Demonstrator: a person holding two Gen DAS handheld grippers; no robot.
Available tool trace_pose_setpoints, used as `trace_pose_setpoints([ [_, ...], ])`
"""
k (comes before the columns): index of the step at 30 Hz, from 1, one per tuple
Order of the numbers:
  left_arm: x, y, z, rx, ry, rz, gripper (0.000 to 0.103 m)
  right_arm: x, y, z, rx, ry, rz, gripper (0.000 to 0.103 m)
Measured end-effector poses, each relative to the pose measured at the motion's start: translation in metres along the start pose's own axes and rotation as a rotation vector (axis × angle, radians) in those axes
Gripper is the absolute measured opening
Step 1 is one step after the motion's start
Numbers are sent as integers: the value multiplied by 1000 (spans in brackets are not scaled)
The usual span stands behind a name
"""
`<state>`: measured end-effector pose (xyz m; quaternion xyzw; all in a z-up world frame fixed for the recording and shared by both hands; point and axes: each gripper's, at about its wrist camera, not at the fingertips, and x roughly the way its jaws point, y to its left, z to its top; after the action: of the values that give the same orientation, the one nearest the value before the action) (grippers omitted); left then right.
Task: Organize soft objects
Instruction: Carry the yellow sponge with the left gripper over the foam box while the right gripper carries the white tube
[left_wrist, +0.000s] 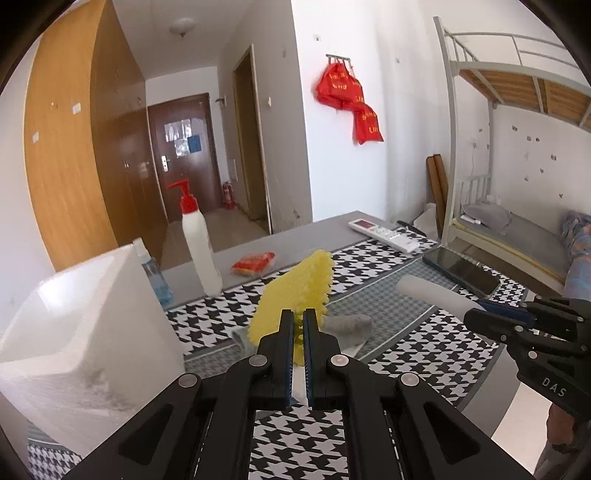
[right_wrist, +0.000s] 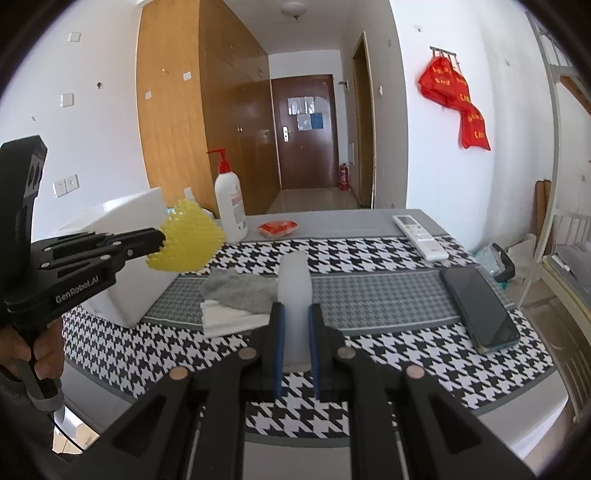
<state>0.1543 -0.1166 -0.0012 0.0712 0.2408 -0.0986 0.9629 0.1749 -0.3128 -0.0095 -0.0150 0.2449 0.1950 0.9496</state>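
Nearest the right wrist camera: the right gripper (right_wrist: 295, 314) is clenched around a translucent white cylinder (right_wrist: 294, 291), which stands between the blue finger pads and points forward over the tablecloth.
Left gripper: the left gripper (left_wrist: 299, 321) is clamped on a yellow nubbed silicone pad (left_wrist: 295, 288), held in the air above the table; from the right wrist view this pad (right_wrist: 188, 236) hangs in front of the foam box.
Tablecloth: a black-and-white houndstooth cloth (right_wrist: 369, 266) with a grey band covers the near part of the grey table (right_wrist: 332, 219).
Loose soft things: a grey sock (right_wrist: 240, 290) lies on a folded white cloth (right_wrist: 229, 319), both on the grey band, just ahead of the right gripper.
Box: a white foam box (left_wrist: 74, 332) sits at the table's left side.
Phone: a dark smartphone (right_wrist: 480, 306) lies flat to the right.
Farther back: a white pump bottle with red top (right_wrist: 229, 203), a red snack packet (right_wrist: 277, 227), and a white remote control (right_wrist: 419, 232).
Wall: red bags (right_wrist: 458, 99) hang on hooks.
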Motion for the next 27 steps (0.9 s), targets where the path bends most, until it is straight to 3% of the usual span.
trace_pose_setpoints([
  [27, -49, 41, 23, -21, -160, 114, 5, -9, 45, 43, -32, -123, 73, 15],
])
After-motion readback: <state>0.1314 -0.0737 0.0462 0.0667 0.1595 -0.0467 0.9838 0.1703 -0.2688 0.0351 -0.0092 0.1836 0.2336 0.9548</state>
